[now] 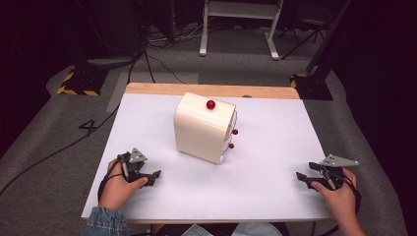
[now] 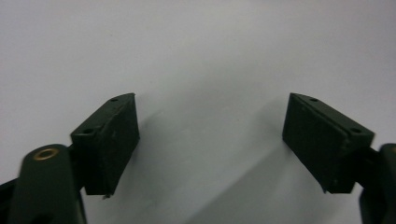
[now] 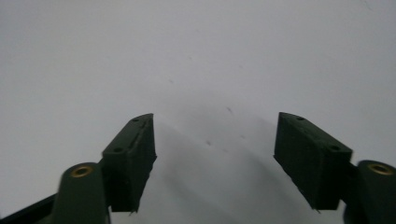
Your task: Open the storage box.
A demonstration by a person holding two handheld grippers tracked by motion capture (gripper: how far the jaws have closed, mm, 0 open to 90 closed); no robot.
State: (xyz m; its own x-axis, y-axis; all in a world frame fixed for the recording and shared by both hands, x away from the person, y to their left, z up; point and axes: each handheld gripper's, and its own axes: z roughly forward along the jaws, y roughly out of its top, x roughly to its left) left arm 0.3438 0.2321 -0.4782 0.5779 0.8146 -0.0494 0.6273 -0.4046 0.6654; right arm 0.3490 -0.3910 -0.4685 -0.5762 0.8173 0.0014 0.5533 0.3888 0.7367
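Observation:
A cream box-like cabinet (image 1: pixel 204 127) with rounded corners stands near the middle of the white table (image 1: pixel 265 167). It carries a red knob (image 1: pixel 210 104) on top and two smaller red knobs (image 1: pixel 234 132) on its right face. My left gripper (image 1: pixel 156 175) rests on the table at the front left, well short of the cabinet. In its own view the left gripper (image 2: pixel 210 140) is open over bare white surface. My right gripper (image 1: pixel 301 178) lies at the front right, and the right gripper (image 3: pixel 215 154) is open too, with nothing between the pads.
A wooden strip (image 1: pixel 211 89) runs along the table's far edge. Beyond it are grey carpet, cables (image 1: pixel 147 59), a white stand's legs (image 1: pixel 236 29) and yellow-black striped bases (image 1: pixel 74 86). A person's hands hold both grippers at the near edge.

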